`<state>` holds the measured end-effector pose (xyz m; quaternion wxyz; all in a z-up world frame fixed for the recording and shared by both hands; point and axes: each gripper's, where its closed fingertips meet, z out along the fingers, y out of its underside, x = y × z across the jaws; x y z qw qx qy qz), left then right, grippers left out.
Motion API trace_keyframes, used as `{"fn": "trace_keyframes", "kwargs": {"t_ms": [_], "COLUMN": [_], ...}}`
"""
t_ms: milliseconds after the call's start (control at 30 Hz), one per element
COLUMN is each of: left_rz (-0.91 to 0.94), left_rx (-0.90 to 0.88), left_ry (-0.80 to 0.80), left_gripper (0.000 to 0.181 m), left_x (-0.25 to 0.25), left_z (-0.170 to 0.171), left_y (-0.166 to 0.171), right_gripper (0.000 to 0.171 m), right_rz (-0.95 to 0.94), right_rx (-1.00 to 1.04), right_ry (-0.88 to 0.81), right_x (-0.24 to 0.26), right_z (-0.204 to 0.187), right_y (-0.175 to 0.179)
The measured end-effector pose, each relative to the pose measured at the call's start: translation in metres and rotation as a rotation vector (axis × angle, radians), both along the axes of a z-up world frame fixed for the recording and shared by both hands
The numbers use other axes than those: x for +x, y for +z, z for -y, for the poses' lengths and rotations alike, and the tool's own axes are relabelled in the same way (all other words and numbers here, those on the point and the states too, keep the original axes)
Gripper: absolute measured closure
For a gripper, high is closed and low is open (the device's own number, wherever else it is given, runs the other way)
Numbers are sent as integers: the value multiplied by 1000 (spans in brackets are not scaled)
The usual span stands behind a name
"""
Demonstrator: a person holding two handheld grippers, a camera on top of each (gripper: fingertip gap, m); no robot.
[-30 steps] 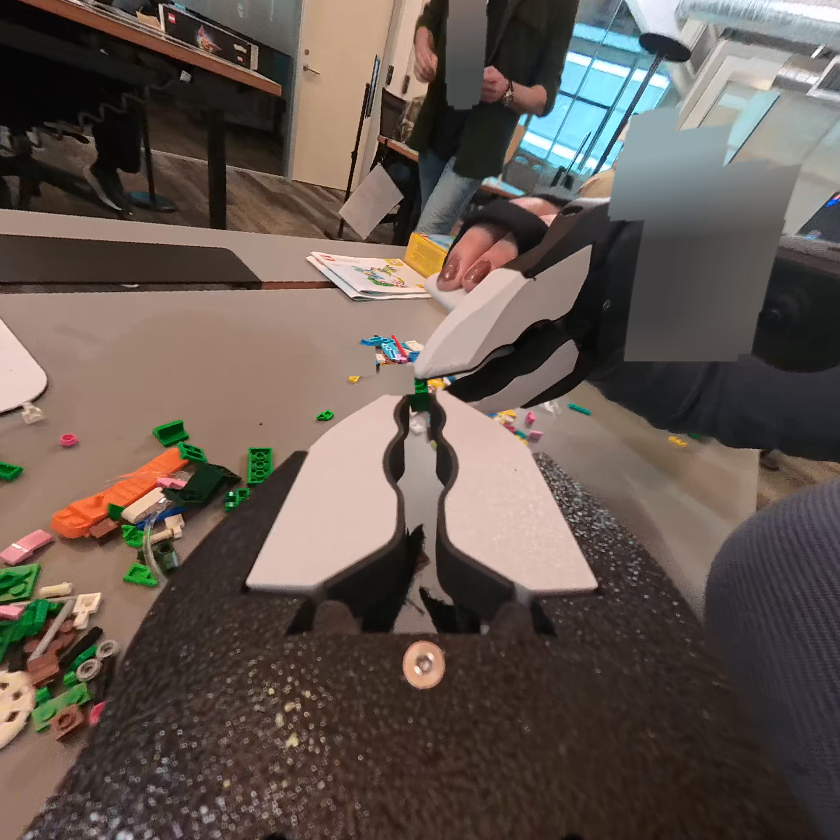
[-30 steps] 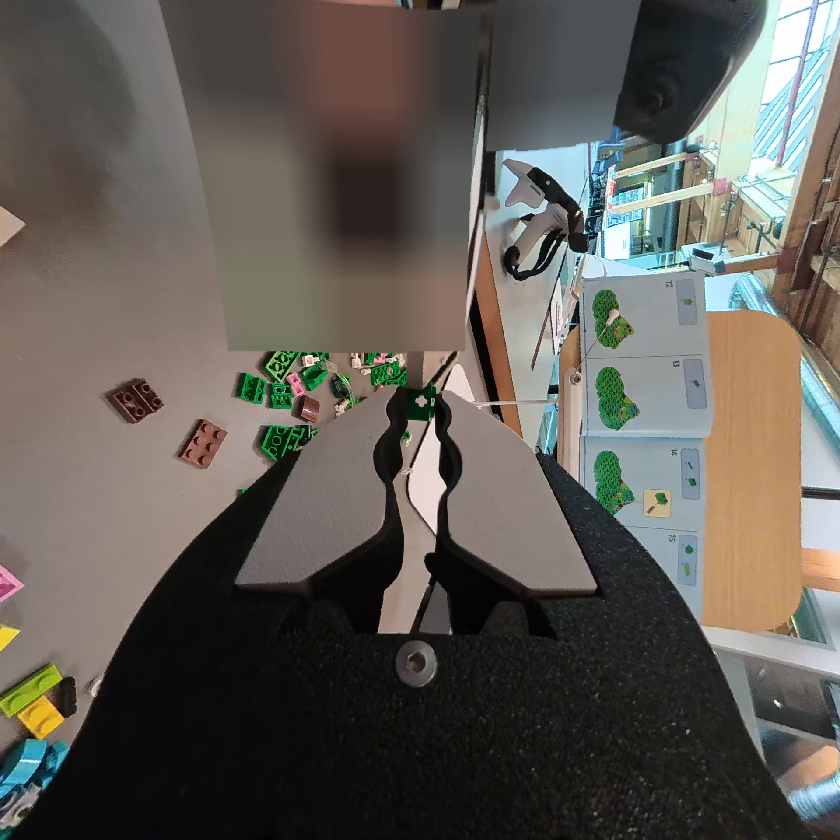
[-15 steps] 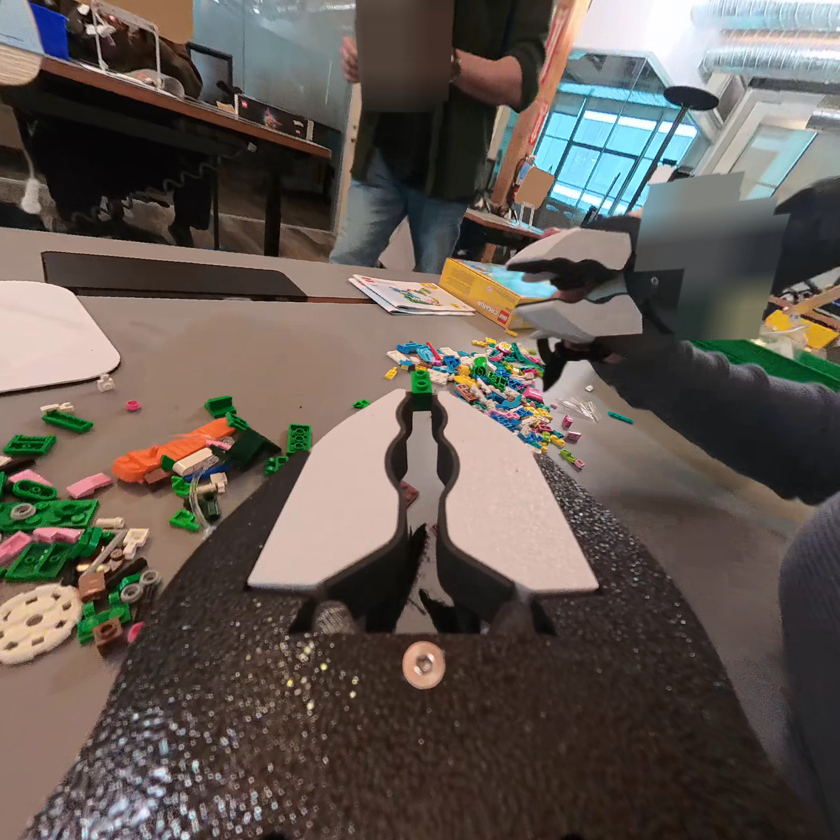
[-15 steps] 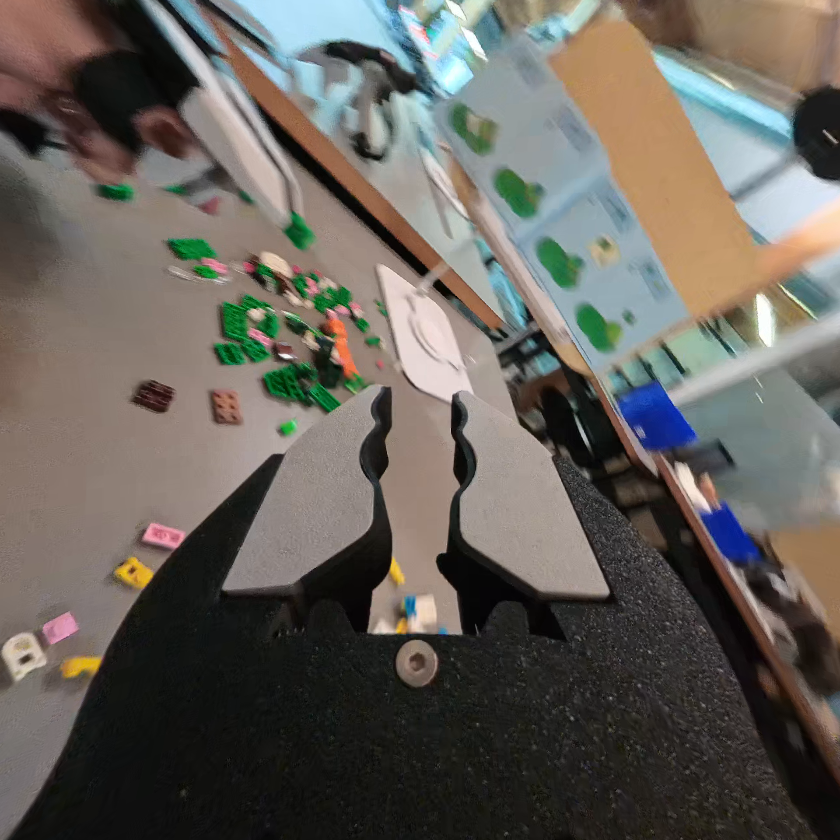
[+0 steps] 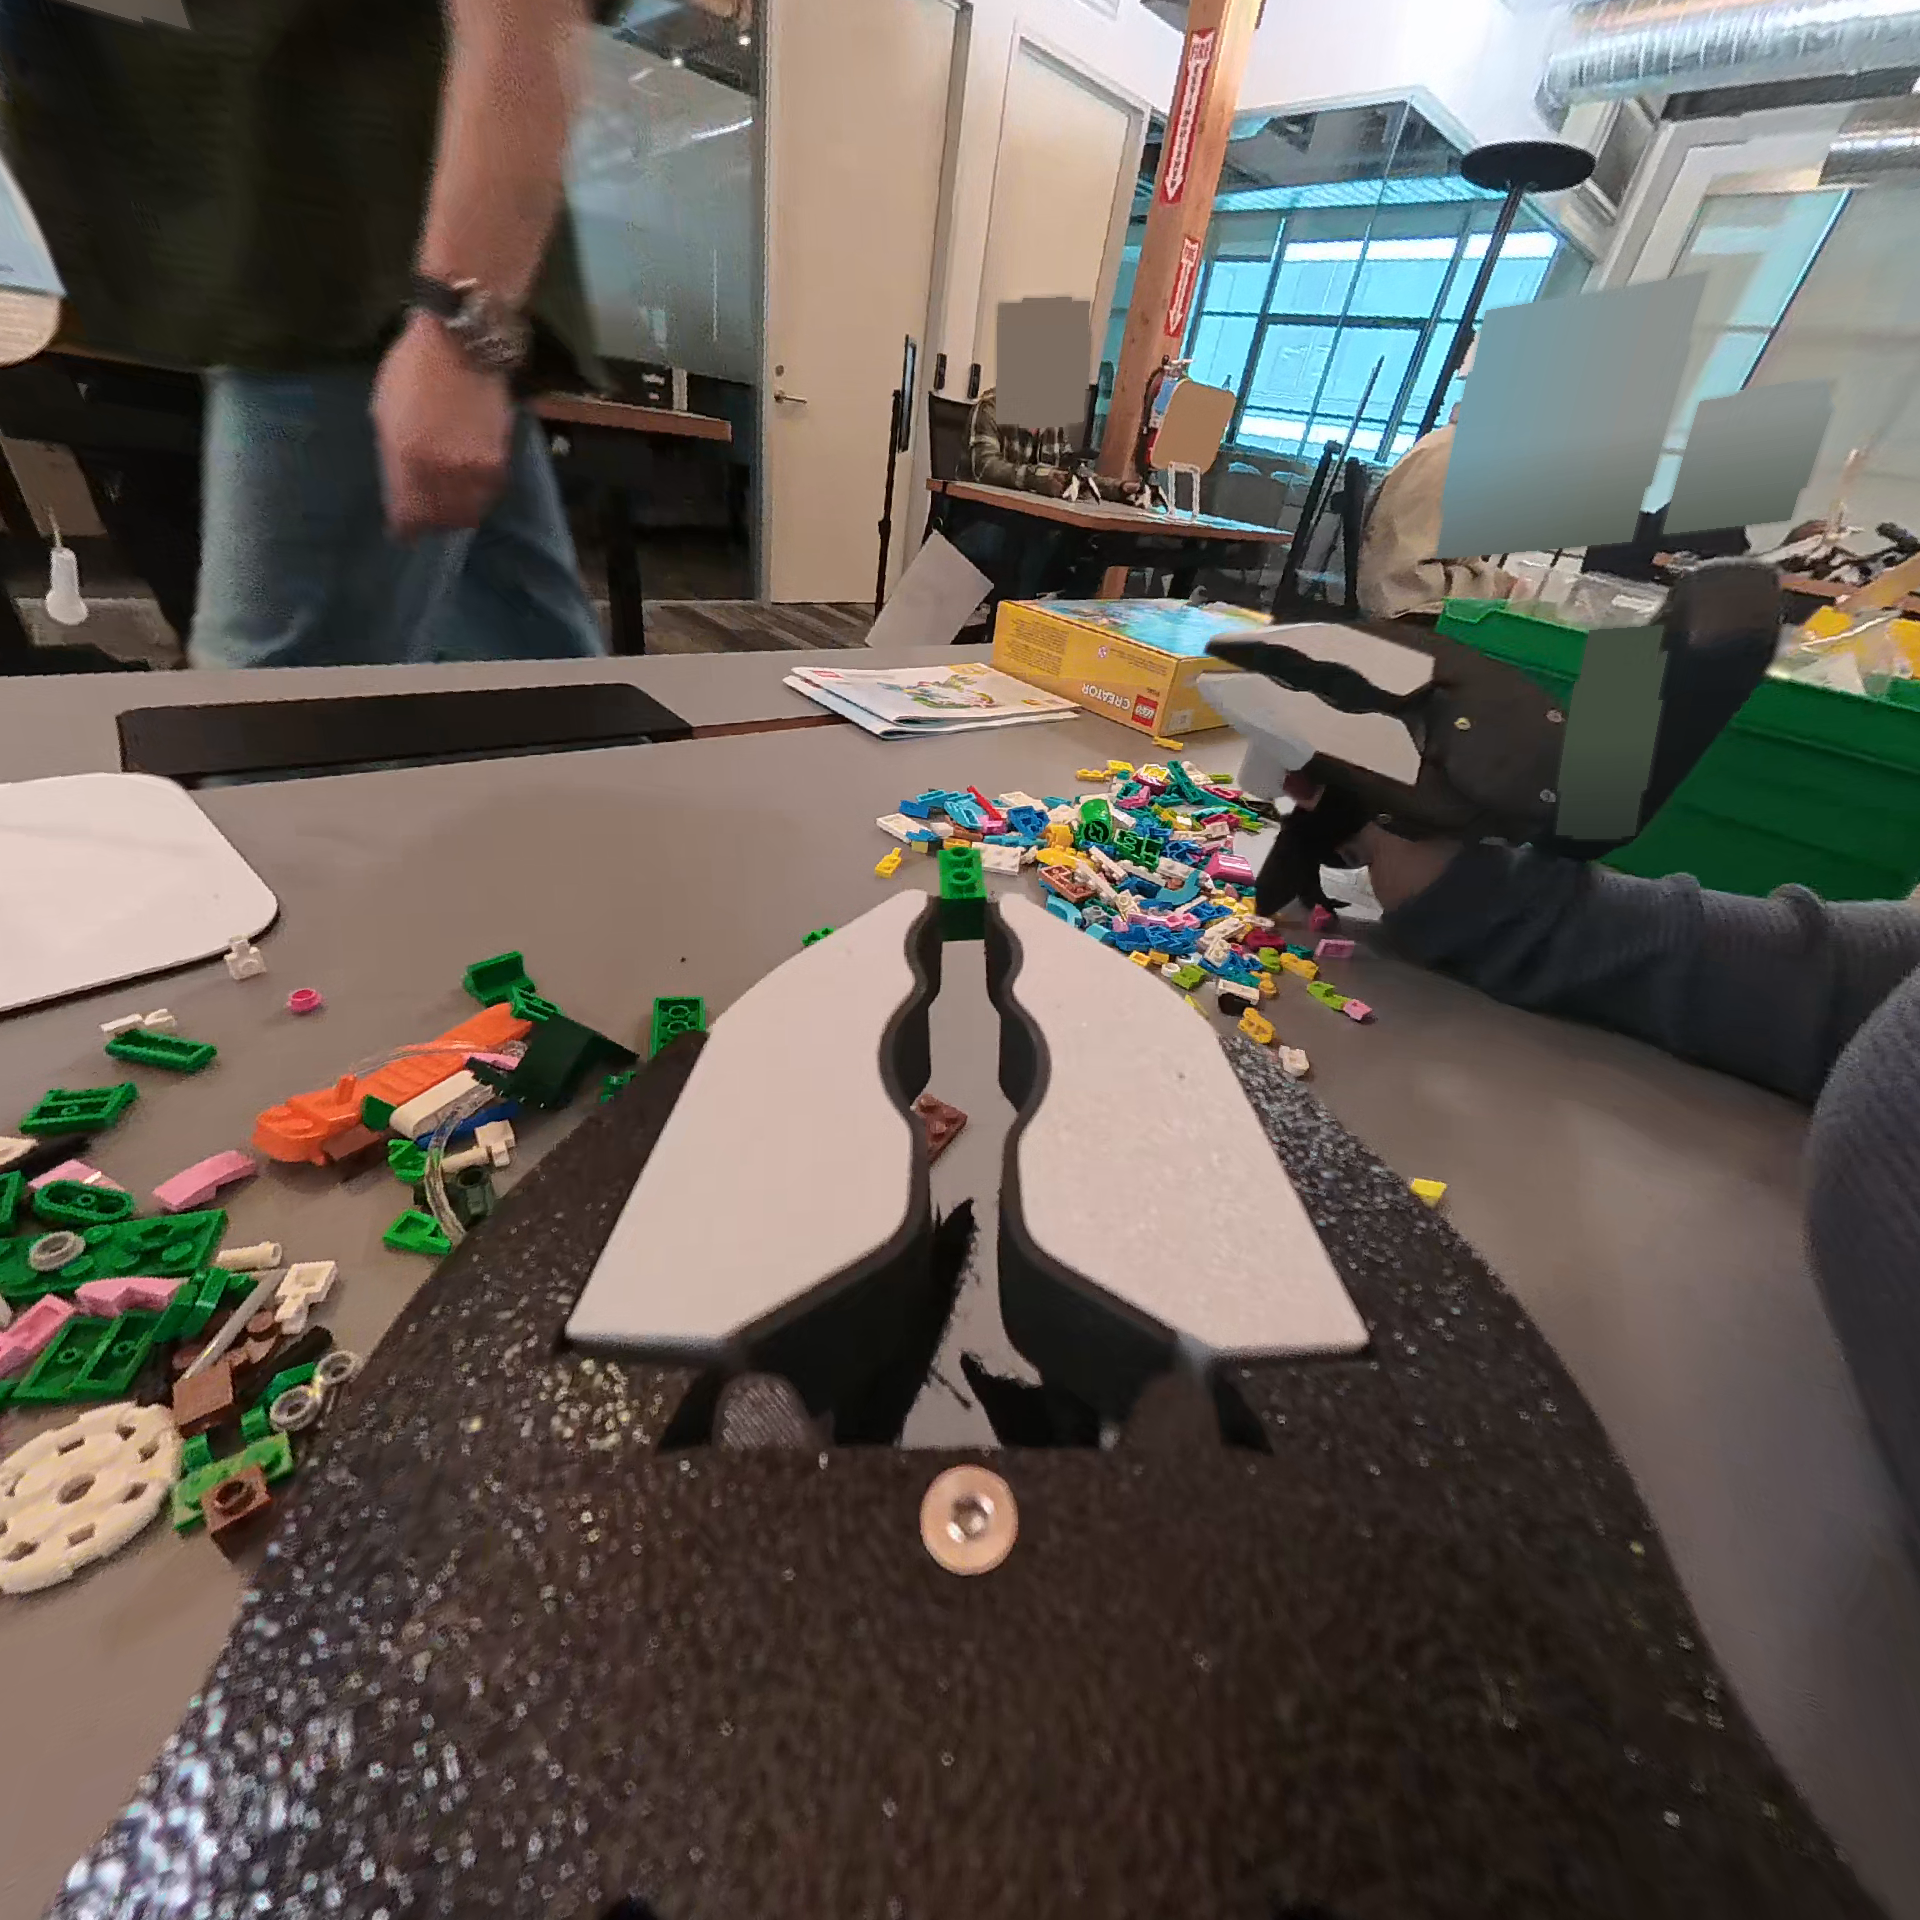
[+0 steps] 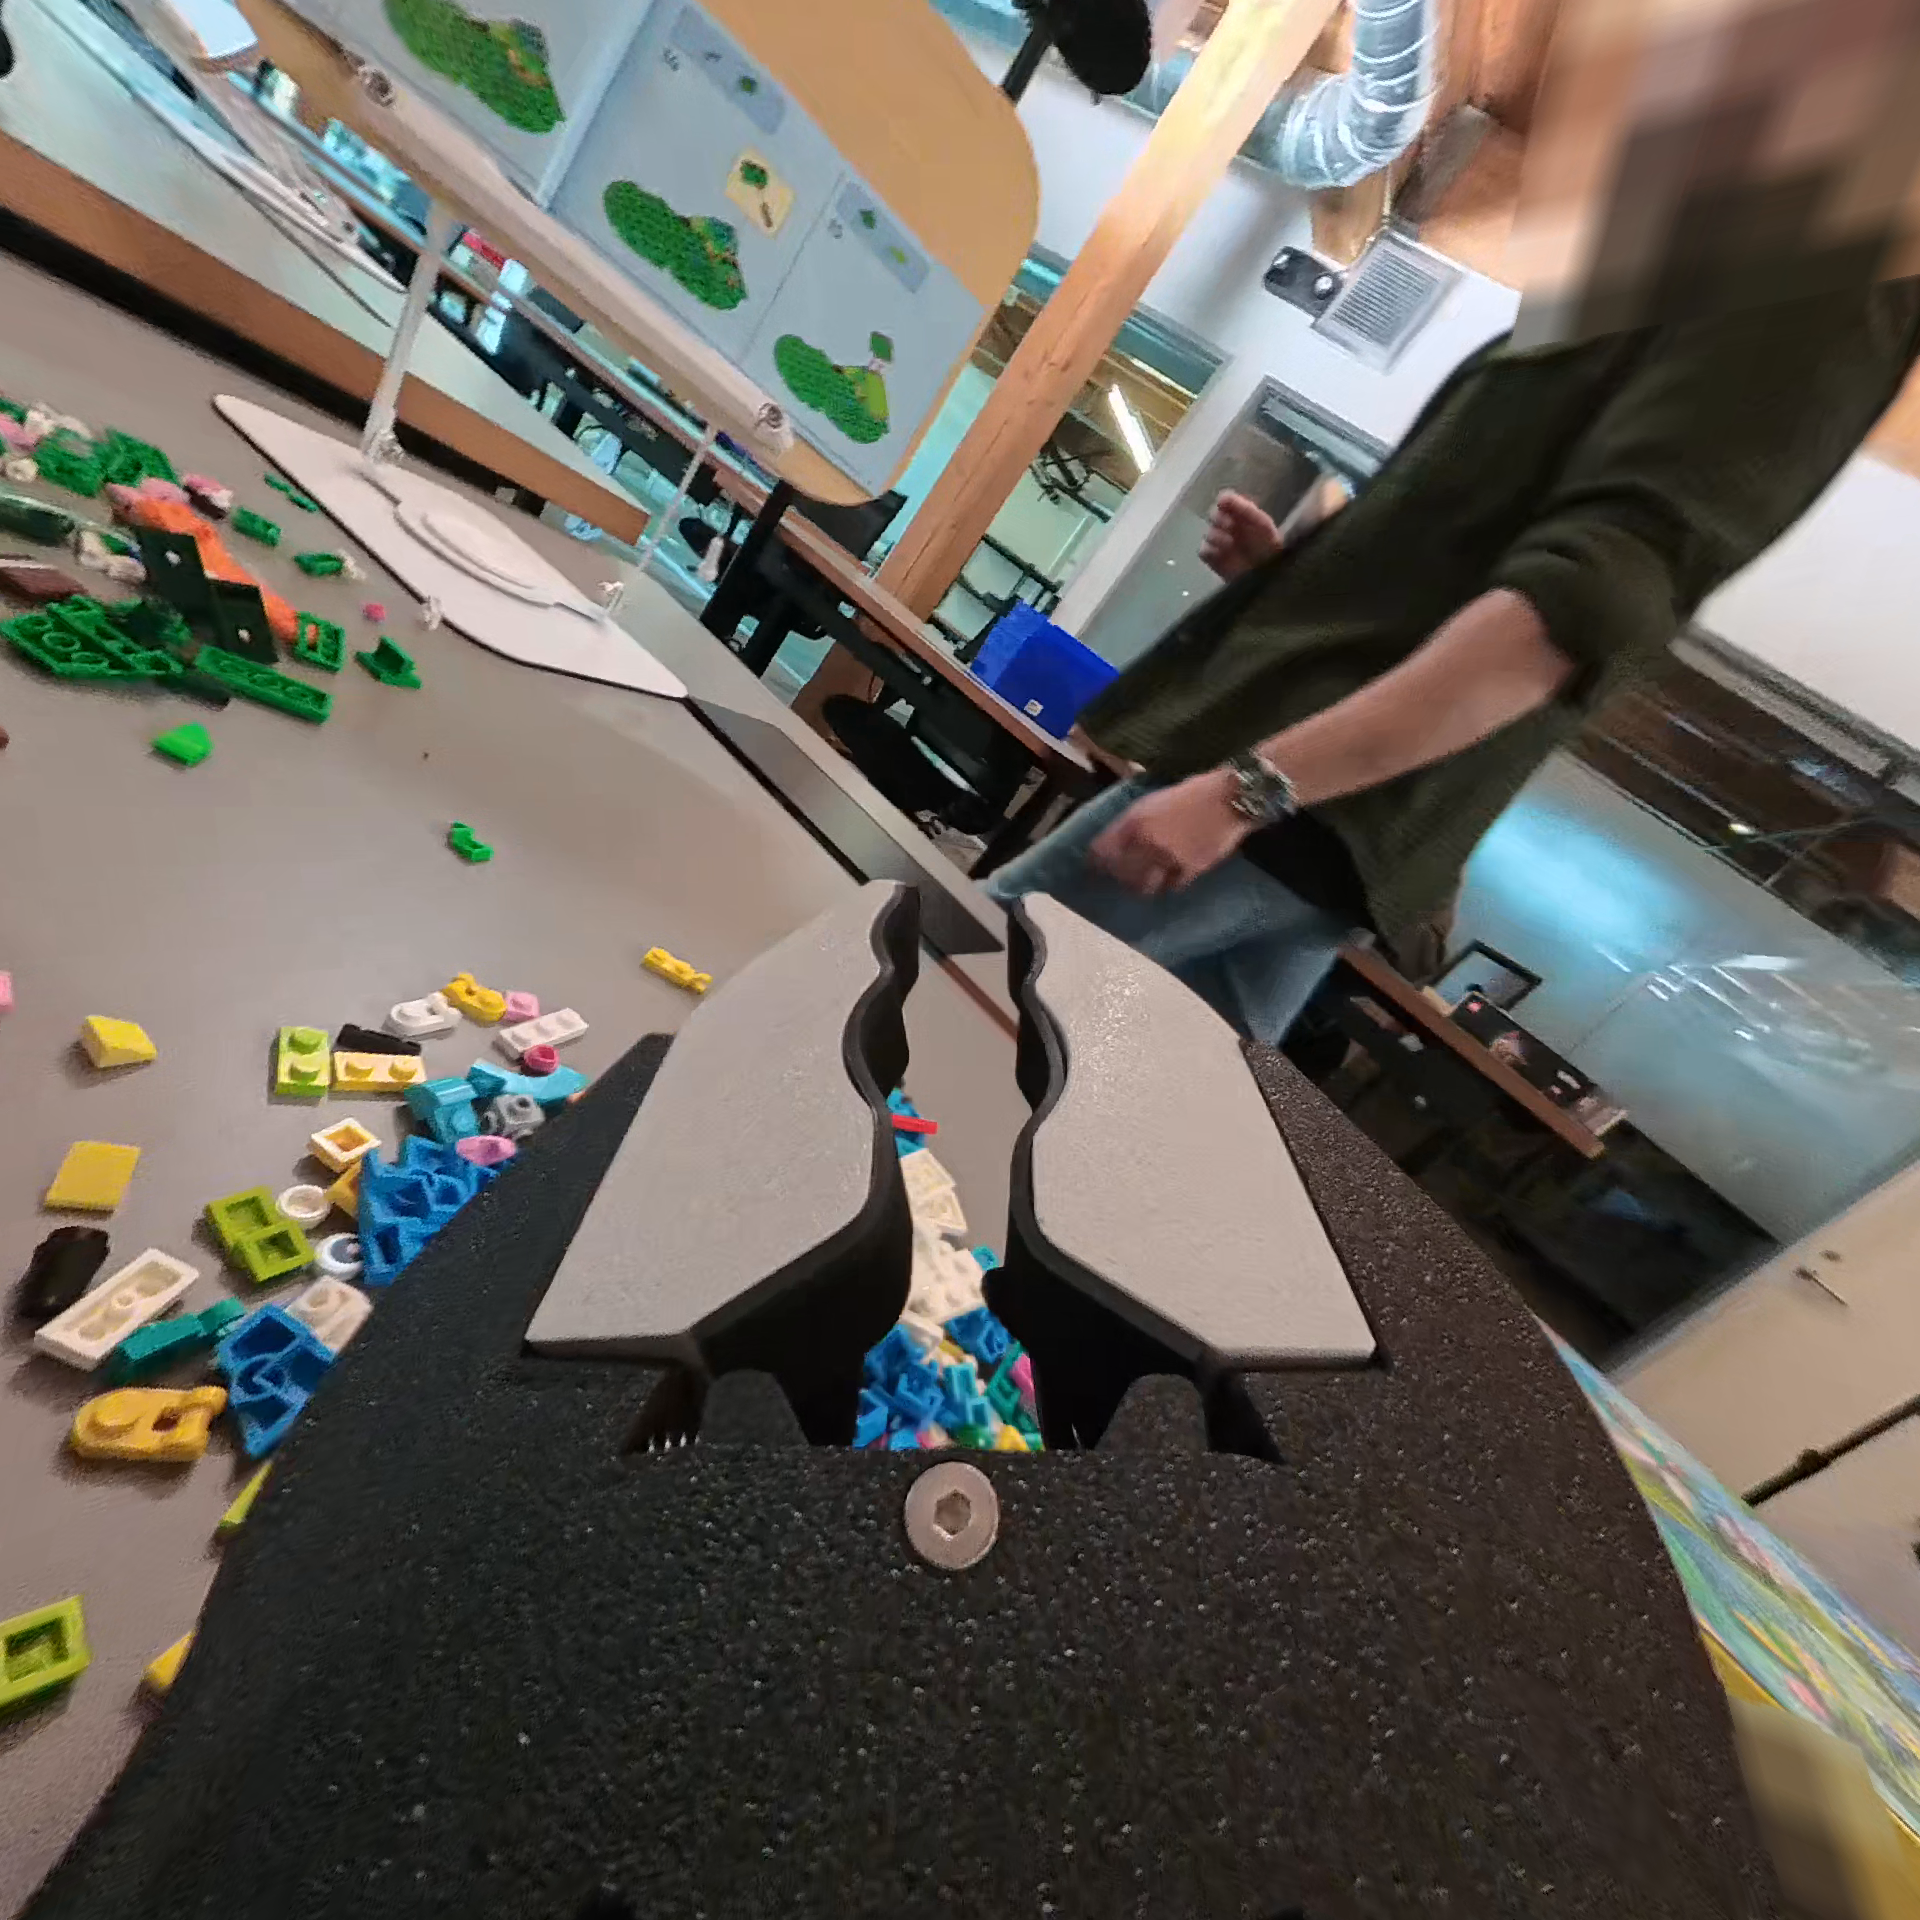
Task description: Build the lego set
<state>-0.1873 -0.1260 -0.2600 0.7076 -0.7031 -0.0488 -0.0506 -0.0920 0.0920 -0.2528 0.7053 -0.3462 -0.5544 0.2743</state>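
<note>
My left gripper [image 5: 961, 914] is shut on a small green lego piece [image 5: 961, 894] and holds it above the grey table [image 5: 623, 852]. My right gripper [image 6: 961, 914] is open and empty, held over a pile of mixed-colour lego pieces [image 6: 416, 1174]. It also shows in the left wrist view [image 5: 1320, 717], at the far right above that pile [image 5: 1132, 852]. A second pile of mostly green pieces with an orange piece [image 5: 384, 1091] lies to the left. An instruction sheet on a stand [image 6: 675, 229] shows green build steps.
A white stand base [image 5: 104, 883] lies at the far left of the table. A yellow lego box [image 5: 1122, 665] and a booklet [image 5: 925, 696] lie at the back. A green bin [image 5: 1787, 790] stands at the right. A person [image 6: 1455, 623] walks past behind the table. My right fingertips sit around 25 centimeters from my left ones.
My right gripper let go of the green piece, opened and swung away to the mixed-colour pile. My left gripper kept hold of the piece. The person behind walked past.
</note>
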Motion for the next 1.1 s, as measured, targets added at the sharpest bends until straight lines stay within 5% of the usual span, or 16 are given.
{"fn": "trace_keyframes", "kwargs": {"t_ms": [600,933,1100], "left_rz": [-170,-152,-155], "left_rx": [4,10,-25], "left_ry": [16,27,66], "left_gripper": [174,174,174], "left_x": [9,7,2], "left_z": [-3,-3,-6], "left_y": [0,0,-6], "right_gripper": [163,166,171], "right_rz": [-45,-164,-94], "right_rx": [-80,-112,55], "right_ry": [2,-558,-621], "right_x": [9,125,152], "right_z": [-9,-106,-107], "right_y": [10,32,24]}}
